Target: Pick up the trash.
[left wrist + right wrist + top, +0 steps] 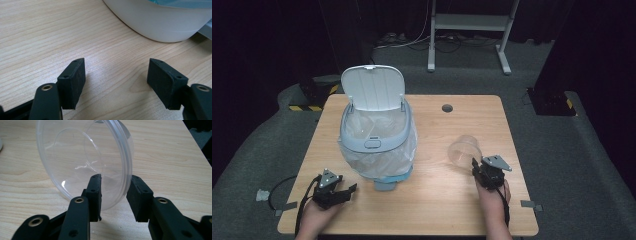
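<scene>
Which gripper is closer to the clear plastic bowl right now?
Right. The right gripper has its jaws around the clear plastic bowl rim; the left gripper rests across the table by the bin.

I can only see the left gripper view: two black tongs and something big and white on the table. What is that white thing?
Observer: It's a white and pale blue plastic bin lined with a clear bag.
Operator: Is it open?
Observer: Yes, its white flip lid stands up at the back.
Operator: What's the other hand doing?
Observer: The right tongs hold a clear round plastic bowl by its rim. The bowl is tipped on edge, to the right of the bin in the high view.
</scene>
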Action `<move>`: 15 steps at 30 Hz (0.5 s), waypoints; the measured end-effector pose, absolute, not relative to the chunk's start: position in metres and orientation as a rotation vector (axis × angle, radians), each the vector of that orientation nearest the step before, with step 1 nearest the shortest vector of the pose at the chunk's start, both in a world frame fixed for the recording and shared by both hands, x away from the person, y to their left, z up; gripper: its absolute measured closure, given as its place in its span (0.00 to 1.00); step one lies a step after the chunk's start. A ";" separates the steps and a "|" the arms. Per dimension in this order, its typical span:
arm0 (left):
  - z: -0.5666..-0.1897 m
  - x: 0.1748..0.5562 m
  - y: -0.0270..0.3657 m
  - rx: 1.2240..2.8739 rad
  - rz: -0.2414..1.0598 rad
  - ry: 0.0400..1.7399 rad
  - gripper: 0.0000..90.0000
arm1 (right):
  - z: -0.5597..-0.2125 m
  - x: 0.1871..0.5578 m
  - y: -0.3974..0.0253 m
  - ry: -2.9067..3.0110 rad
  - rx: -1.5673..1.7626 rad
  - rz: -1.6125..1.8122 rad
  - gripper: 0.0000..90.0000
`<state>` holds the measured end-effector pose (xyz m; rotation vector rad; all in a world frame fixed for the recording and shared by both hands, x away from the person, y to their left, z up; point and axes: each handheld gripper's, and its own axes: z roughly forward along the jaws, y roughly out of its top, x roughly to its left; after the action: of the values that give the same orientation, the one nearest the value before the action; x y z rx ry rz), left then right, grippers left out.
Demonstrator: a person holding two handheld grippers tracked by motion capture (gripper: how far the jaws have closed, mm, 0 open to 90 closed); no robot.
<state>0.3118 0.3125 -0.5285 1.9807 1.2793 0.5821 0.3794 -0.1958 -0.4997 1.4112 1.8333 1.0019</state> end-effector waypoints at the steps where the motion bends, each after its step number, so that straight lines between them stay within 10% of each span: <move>1: -0.529 0.312 0.313 1.981 0.582 1.279 0.35 | -0.500 0.379 -0.196 1.834 1.411 1.001 0.75; 15: -0.529 0.312 0.313 1.981 0.582 1.279 0.35 | -0.501 0.379 -0.195 1.852 1.409 1.016 0.85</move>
<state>0.3118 0.3126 -0.5285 1.9809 1.2790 0.5824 0.3794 -0.1951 -0.5009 1.4090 1.8517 1.0161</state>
